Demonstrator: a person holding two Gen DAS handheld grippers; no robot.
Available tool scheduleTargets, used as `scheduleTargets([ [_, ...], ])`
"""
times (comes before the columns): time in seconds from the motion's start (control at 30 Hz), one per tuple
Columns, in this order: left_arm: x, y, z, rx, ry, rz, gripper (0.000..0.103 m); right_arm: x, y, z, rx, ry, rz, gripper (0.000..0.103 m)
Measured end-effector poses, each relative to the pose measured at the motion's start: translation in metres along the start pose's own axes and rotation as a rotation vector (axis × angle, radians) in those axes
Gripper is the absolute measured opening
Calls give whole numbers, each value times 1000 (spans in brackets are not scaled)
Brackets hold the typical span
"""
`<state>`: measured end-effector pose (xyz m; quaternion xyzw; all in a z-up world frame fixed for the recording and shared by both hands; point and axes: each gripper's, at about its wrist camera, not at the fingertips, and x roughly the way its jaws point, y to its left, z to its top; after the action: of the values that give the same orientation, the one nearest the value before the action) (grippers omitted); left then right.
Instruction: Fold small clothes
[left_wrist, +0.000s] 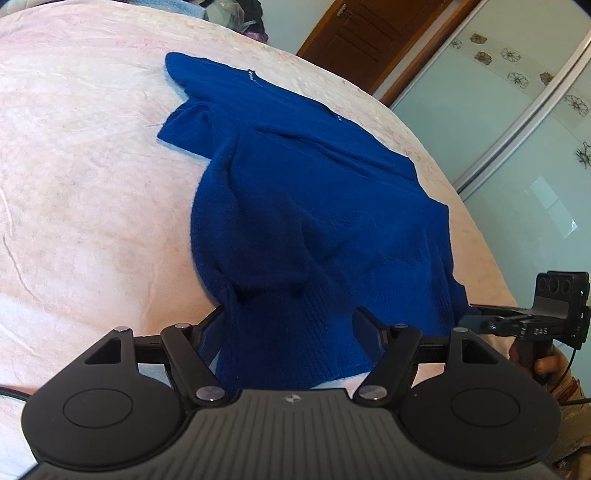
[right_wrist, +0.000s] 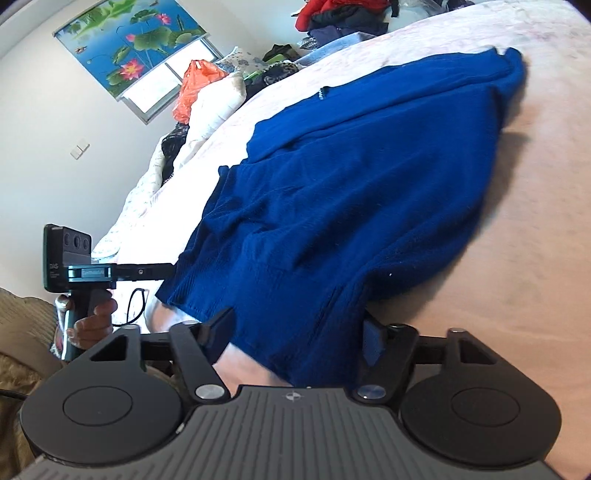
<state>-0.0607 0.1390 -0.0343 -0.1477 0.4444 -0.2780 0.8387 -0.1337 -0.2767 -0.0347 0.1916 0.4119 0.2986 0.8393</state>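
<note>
A blue knit sweater (left_wrist: 295, 192) lies spread on the pale pink bed (left_wrist: 74, 184), its ribbed hem at the near edge — soft, fuzzy, rumpled in loose folds. The left gripper (left_wrist: 290, 326) straddles the hem with jaws apart, not pinching. The right gripper (right_wrist: 299, 332) also stands released, hem cloth between its fingers (right_wrist: 371, 343). Bare bedspread lies open on both sides of the sweater — a clothes pile (right_wrist: 340, 18) sits at the far edge.
</note>
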Motion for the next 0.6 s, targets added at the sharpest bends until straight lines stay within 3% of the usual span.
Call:
scheduleTargets([
  [0.03, 0, -2, -1, 7, 1, 2, 64, 1, 2, 0, -7, 3, -10, 54],
  [0.1, 2, -4, -3, 19, 8, 16, 41, 2, 2, -1, -5, 10, -25, 35],
  [0.13, 2, -4, -4, 26, 9, 28, 32, 3, 0, -2, 1, 12, -29, 32],
  [0.17, 5, -4, -3, 21, 31, 24, 13, 2, -1, -3, 6, 11, -33, 25],
  [0.2, 7, -2, -3, 2, 45, 16, 12, 1, -2, -4, 11, 9, -38, 20],
  [0.33, -2, -12, -2, 44, 7, 32, 12, -5, -6, -5, 54, -18, -10, 18],
  [0.47, -35, -30, 4, 108, -78, -39, 12, -31, 1, 0, 48, -73, 47, 18],
  [0.6, -76, -43, 10, 164, -181, -109, 12, -70, 22, 6, -44, -126, 100, 17],
])
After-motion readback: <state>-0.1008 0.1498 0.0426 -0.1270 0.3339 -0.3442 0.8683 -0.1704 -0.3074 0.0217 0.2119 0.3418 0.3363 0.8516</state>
